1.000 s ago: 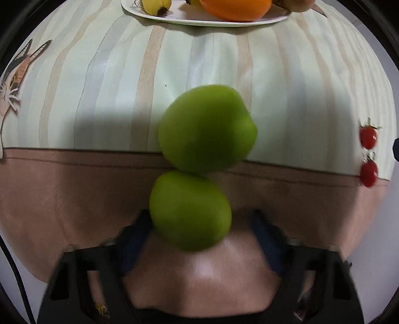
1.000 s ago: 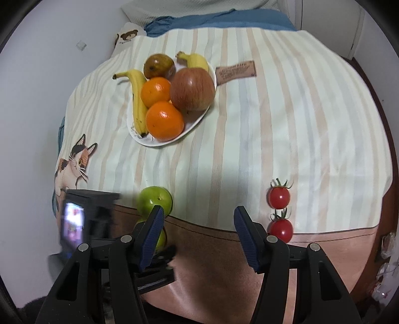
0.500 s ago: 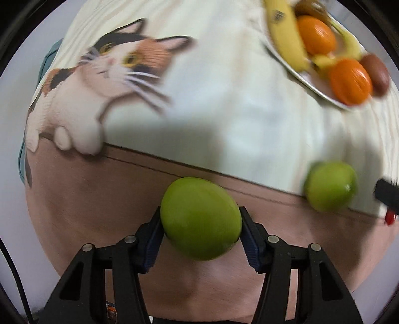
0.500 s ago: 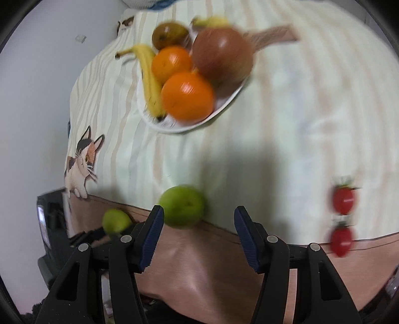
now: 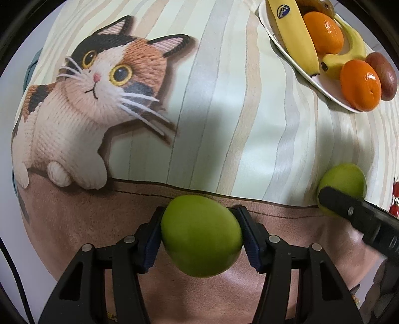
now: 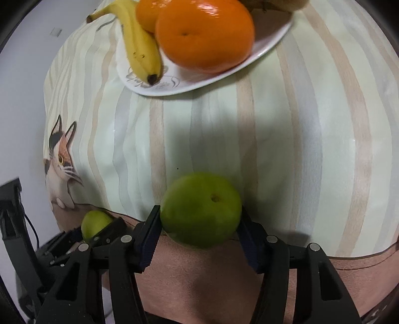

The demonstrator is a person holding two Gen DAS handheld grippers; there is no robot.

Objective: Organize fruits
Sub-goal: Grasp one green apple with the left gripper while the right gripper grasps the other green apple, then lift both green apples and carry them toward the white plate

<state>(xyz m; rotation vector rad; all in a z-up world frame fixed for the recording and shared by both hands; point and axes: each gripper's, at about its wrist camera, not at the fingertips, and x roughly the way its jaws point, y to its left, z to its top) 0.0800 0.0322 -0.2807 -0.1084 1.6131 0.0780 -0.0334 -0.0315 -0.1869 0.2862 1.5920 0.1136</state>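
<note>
the left tool (image 5: 201, 235) grips one green fruit (image 5: 201, 235) between its blue pads, over the brown border of the striped cloth (image 5: 224, 104) on the table. the right tool (image 6: 199, 225), its jaws having just been closing, now has the second green fruit (image 6: 200, 209) between its pads, touching both. the white plate (image 6: 224, 72) of bananas (image 6: 141, 47) and oranges (image 6: 204, 32) lies beyond.

I count two green fruits (image 5: 201, 235) (image 5: 345, 183), one in each of my tools. On the plate (image 5: 321, 82): two bananas (image 5: 294, 35) (image 5: 349, 53), two oranges (image 5: 324, 32) (image 5: 360, 84), two brownish fruits (image 5: 382, 74) (image 5: 324, 6). Two cherry tomatoes (image 5: 396, 189) (image 5: 394, 208) at the table's right edge. One cat print (image 5: 87, 109).
</note>
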